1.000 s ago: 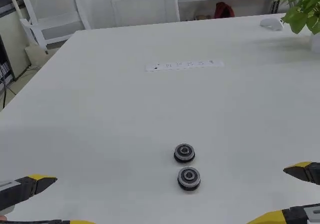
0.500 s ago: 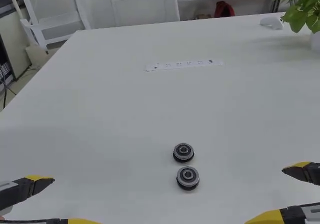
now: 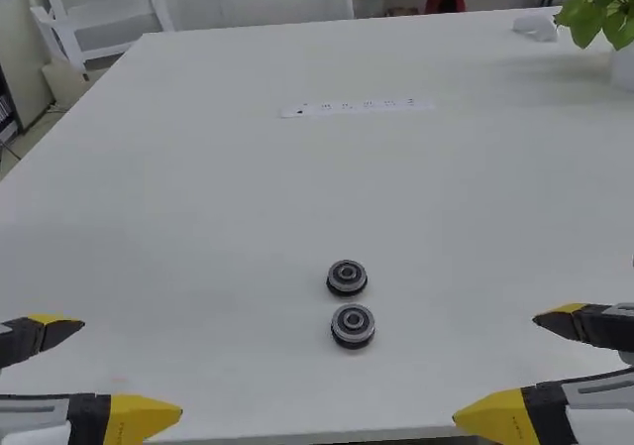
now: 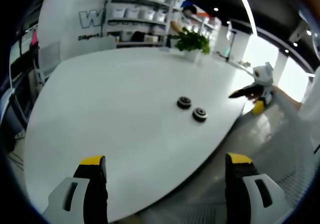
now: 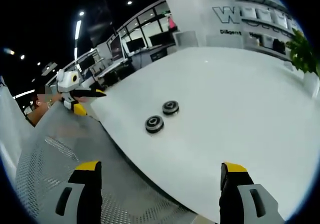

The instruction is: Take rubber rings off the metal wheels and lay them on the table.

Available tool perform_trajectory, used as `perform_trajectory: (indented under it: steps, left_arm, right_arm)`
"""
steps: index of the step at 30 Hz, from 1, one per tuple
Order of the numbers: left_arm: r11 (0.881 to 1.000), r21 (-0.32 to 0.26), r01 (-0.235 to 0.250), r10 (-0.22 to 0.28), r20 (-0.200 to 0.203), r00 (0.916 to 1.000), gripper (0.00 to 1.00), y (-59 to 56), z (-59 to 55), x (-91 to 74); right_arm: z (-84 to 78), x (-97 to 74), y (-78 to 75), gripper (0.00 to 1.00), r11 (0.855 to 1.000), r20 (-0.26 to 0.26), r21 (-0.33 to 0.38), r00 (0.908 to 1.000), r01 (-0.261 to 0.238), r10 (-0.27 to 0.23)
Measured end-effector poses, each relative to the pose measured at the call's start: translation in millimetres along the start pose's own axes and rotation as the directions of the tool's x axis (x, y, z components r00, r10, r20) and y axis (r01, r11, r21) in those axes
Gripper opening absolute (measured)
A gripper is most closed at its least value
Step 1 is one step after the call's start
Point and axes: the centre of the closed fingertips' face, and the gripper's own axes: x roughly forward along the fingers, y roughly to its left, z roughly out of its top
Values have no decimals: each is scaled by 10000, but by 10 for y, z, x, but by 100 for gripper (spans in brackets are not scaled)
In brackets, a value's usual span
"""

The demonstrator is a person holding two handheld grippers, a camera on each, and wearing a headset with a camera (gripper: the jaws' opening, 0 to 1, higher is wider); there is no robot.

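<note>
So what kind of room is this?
Probably an office or showroom: a big white table with a socket strip on it, a potted plant, and wall shelves beside large lettering.

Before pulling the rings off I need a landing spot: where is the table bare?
Bare table stretches from the left tongs to the near wheel, from it to the right tongs, and between the far wheel and the power strip. Tight only between the wheels.
</note>
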Motion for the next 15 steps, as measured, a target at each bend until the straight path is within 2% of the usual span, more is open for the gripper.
perform_trajectory:
  steps: [6, 11, 15]
  left_arm:
    - [9995, -220, -218, 221, 168, 9996, 100, 22, 24, -15]
    - [9997, -190, -134, 135, 88, 9999, 100, 58, -12, -4]
    - [9993, -317, -211, 218, 217, 9995, 100, 49, 9, -19]
  right_arm:
    - [0, 1, 9, 99, 9999, 78, 80, 9999, -99, 99]
    - [-7, -1, 2, 99, 9999, 94, 155, 9999, -76, 74]
    - [-7, -3, -7, 99, 9996, 131, 279, 9999, -30, 26]
